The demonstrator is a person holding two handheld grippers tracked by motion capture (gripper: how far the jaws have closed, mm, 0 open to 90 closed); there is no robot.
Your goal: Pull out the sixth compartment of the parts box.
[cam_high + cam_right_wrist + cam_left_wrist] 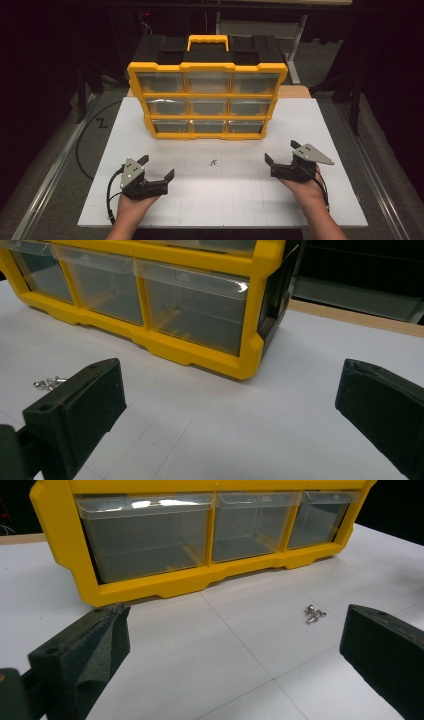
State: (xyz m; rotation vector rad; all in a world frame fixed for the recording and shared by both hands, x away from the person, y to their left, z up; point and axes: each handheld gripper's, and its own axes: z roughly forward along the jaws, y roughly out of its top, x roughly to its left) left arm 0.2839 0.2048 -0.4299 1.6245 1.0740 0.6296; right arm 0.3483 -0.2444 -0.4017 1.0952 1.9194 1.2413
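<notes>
Two grippers rest on the white table (310,200), both with jaws spread wide and holding nothing. Left gripper (159,169) sits at 8 o'clock from the board's centre, right gripper (282,153) at 4 o'clock, each angled inward toward the small cluster of metal screws (213,162) lying loose at centre, well apart from either tool. Seen along the left gripper's jaws, the screws (314,614) lie ahead and toward the right jaw. Yellow drawer organizer (207,100) stands upright at 12 o'clock, all nine clear drawers closed, bottom row (195,310) apparently empty. Judgement: symmetrical placement reads as a ready stance; screws are likely destined for a drawer, none yet opened.
</notes>
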